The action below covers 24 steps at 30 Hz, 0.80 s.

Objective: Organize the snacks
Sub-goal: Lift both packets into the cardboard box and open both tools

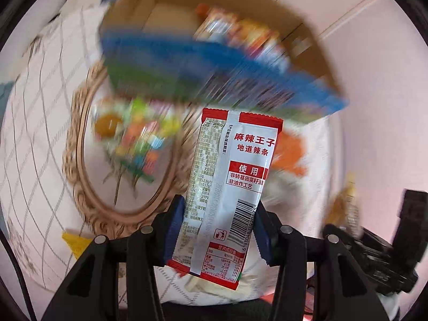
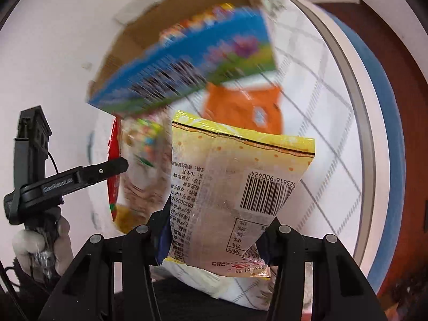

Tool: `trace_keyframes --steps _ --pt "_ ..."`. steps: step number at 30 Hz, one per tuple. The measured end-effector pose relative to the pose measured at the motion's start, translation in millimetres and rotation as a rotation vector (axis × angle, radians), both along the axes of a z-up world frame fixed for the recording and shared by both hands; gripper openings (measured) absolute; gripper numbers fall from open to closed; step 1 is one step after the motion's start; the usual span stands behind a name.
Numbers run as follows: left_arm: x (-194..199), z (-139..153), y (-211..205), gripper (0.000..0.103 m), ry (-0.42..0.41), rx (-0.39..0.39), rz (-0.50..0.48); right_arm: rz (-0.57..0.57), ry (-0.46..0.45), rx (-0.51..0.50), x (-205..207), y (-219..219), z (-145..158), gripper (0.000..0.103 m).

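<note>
My left gripper [image 1: 218, 214] is shut on a red and white snack packet [image 1: 235, 160], held upright above the table with its barcode side facing me. My right gripper [image 2: 216, 230] is shut on a clear packet with yellow edges [image 2: 235, 176], also lifted. In the right wrist view the left gripper [image 2: 117, 165] shows at the left, with the red packet [image 2: 113, 160] edge-on. Beyond both stands an open cardboard box [image 1: 149, 8] [image 2: 187, 8] with bright packets inside. A blue box [image 1: 203, 69] [image 2: 187, 64] lies in front of the cardboard one.
An orange packet [image 1: 289, 155] [image 2: 240, 107] and a multicoloured packet [image 1: 139, 136] [image 2: 144, 139] lie on the white grid-patterned tablecloth [image 1: 40, 133]. The round table's rim [image 2: 355, 123] curves along the right. A person's hand [image 2: 40, 240] grips the left tool's handle.
</note>
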<state>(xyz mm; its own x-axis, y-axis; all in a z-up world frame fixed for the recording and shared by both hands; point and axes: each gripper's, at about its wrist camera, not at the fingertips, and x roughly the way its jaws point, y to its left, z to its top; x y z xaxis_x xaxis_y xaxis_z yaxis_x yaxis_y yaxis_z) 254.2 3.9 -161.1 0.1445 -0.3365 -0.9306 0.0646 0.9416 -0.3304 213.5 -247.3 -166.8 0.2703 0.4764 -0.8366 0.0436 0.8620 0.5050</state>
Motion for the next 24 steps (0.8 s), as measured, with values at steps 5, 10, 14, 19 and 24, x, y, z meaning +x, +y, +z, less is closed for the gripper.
trace_keyframes --steps 5,10,14,19,24 --pt "47.5 67.7 -12.4 0.046 -0.109 -0.006 -0.033 0.042 -0.117 0.001 64.7 19.9 48.0 0.053" --pt "118.7 78.7 -33.1 0.046 -0.161 0.091 -0.021 0.084 -0.182 -0.029 142.2 41.6 74.2 0.053" --pt "177.8 56.5 -27.7 0.046 -0.095 0.138 0.01 0.104 -0.13 -0.025 196.2 62.2 56.9 0.053" --pt "233.8 15.4 -11.0 0.046 -0.006 0.195 0.047 0.145 -0.025 -0.017 236.3 88.1 16.8 0.053" --pt "255.4 -18.8 -6.4 0.048 0.063 0.241 0.048 0.178 0.061 -0.011 255.8 108.2 -22.4 0.054"
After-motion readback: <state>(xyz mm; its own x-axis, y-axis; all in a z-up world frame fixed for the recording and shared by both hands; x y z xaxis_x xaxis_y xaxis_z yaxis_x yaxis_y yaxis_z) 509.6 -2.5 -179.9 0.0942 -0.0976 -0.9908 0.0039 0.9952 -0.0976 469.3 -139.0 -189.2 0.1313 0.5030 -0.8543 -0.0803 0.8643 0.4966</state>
